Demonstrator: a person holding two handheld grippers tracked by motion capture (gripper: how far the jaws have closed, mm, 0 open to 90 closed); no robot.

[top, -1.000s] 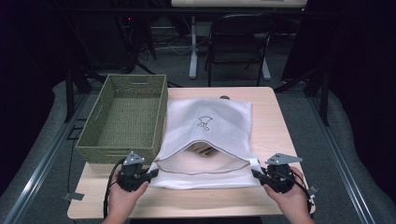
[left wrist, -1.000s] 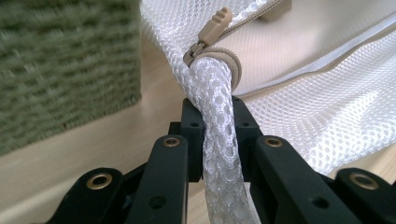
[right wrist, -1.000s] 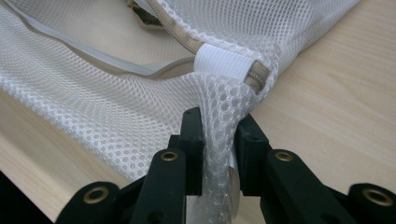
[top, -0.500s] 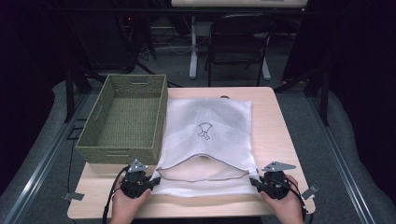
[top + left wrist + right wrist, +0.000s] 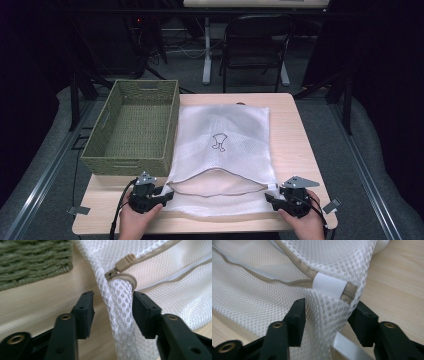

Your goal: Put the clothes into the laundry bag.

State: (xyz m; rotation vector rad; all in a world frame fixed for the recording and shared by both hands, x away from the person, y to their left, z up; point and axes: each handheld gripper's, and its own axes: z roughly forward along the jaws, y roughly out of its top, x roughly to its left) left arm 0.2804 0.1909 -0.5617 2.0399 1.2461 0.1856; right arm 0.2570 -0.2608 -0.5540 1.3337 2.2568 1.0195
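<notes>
Left tool [image 5: 159, 194] sits at the near left corner of the white mesh laundry bag [image 5: 223, 145], its jaws spread with a fold of mesh and the beige zipper pull [image 5: 124, 261] standing between them, the cloth touching the right jaw but not pinched. Right tool [image 5: 275, 197] is likewise spread at the near right corner, where the white tab [image 5: 328, 285] at the zipper's end lies just beyond its jaws. Both hands rest at the near edge of the table [image 5: 295, 135].

Against the pictures from a second ago, both tools have dropped lower and nearer the table edge, and the bag's mouth, then held up in a tall arch, has sagged to a shallow opening with the upper layer resting close over the lower. That suggests the corners have been let go, so the opening step looks paused or finished.

Beyond, the bag lies flat across the middle of the table, and the woven green basket [image 5: 134, 126] stands just beside its left edge.
</notes>
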